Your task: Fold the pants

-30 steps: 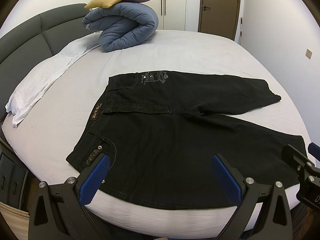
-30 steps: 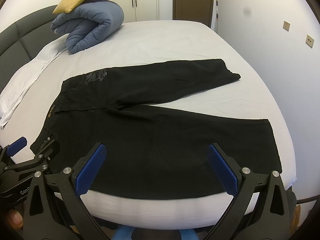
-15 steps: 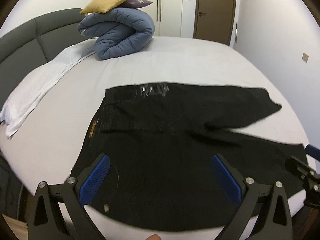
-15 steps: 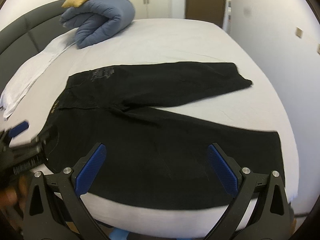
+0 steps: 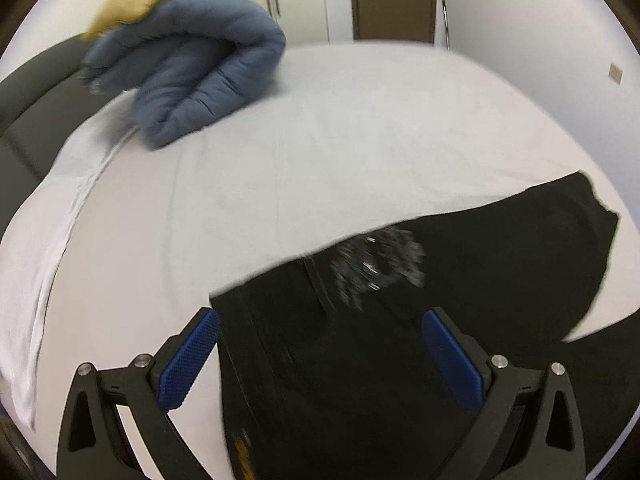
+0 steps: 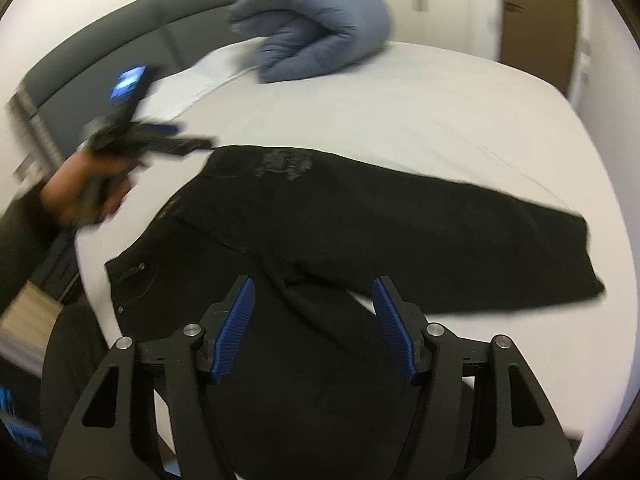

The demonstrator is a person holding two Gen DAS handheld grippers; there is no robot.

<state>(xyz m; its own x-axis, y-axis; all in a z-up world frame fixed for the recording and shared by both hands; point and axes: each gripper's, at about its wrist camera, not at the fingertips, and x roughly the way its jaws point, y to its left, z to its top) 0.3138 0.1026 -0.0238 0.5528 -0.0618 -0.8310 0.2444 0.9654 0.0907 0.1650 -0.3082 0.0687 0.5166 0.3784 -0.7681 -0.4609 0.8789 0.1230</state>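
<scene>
Black pants (image 5: 460,280) lie flat on the white bed (image 5: 320,140), waistband to the left, legs spread to the right. My left gripper (image 5: 320,340) is open and empty, hovering over the far waistband corner near a grey print (image 5: 376,264). In the right wrist view the pants (image 6: 400,220) stretch across the bed, and my right gripper (image 6: 316,320) is open and empty above the crotch. The left gripper (image 6: 160,140), held in a hand, shows there at the far waistband corner. Both views are motion-blurred.
A rolled blue duvet (image 5: 200,72) with a yellow pillow (image 5: 140,0) on top sits at the back left. A dark headboard (image 6: 100,60) runs along the left. A white towel (image 5: 48,240) lies along the left edge. A brown door (image 5: 392,0) is behind.
Both grippers moved forward over the bed. The left gripper went from the near waist corner to the far waist corner. The right gripper's jaws narrowed and it moved left, over the crotch.
</scene>
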